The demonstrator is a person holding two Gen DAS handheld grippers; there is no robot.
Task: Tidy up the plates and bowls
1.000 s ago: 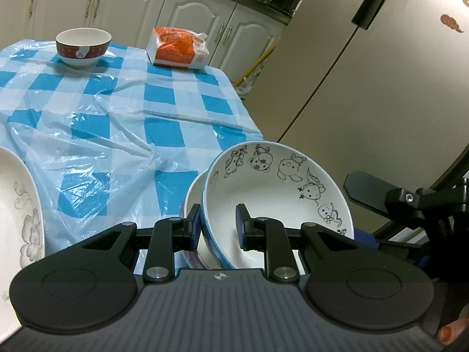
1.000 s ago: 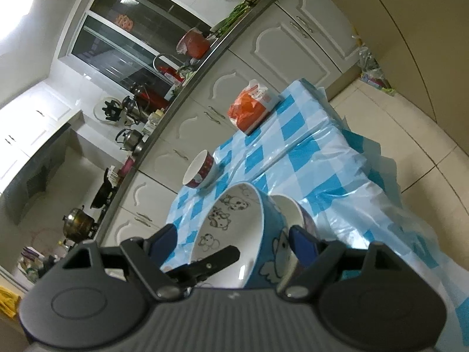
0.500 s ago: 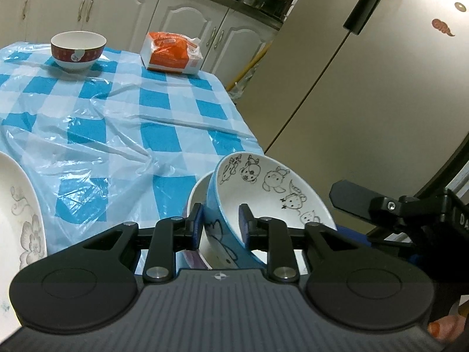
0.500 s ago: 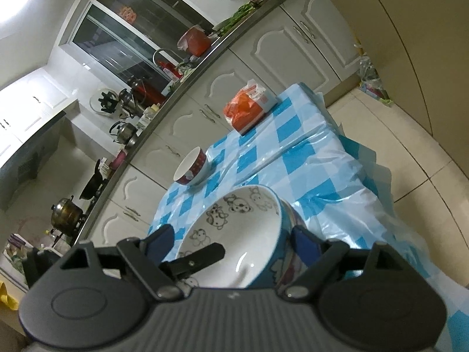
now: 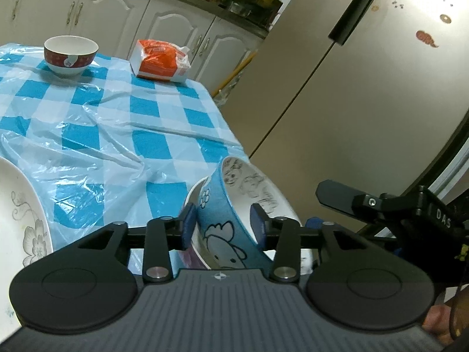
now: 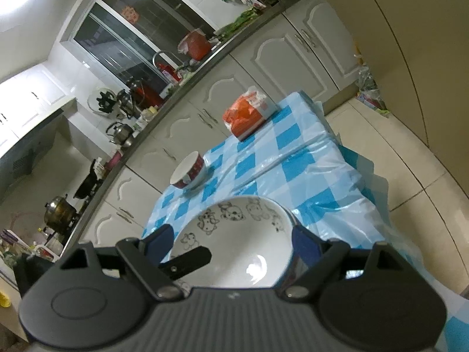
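Note:
A blue bowl [image 5: 217,214] with cartoon animals inside sits nested in a white bowl [image 5: 195,189] near the table's right front corner. My left gripper [image 5: 222,226] straddles the blue bowl's near wall, one pad outside and one inside. Its jaws are opening and the inner pad stands clear of the wall. In the right wrist view the same bowl [image 6: 240,252] lies between the wide jaws of my right gripper [image 6: 231,240], whose pads sit close beside its rim without visibly pressing. The left gripper's inner finger [image 6: 190,259] shows inside the bowl.
A red-banded bowl [image 5: 70,54] and an orange packet [image 5: 159,61] stand at the far side of the checked tablecloth [image 5: 117,117]. A flowered white plate [image 5: 20,220] lies at the left edge. The fridge [image 5: 366,102] rises just right of the table. A hand [image 5: 439,322] shows bottom right.
The left jaws have spread apart from the blue bowl's wall. The bowl has tipped down from a tilt and settled into the white bowl beneath. The right jaws widened slightly.

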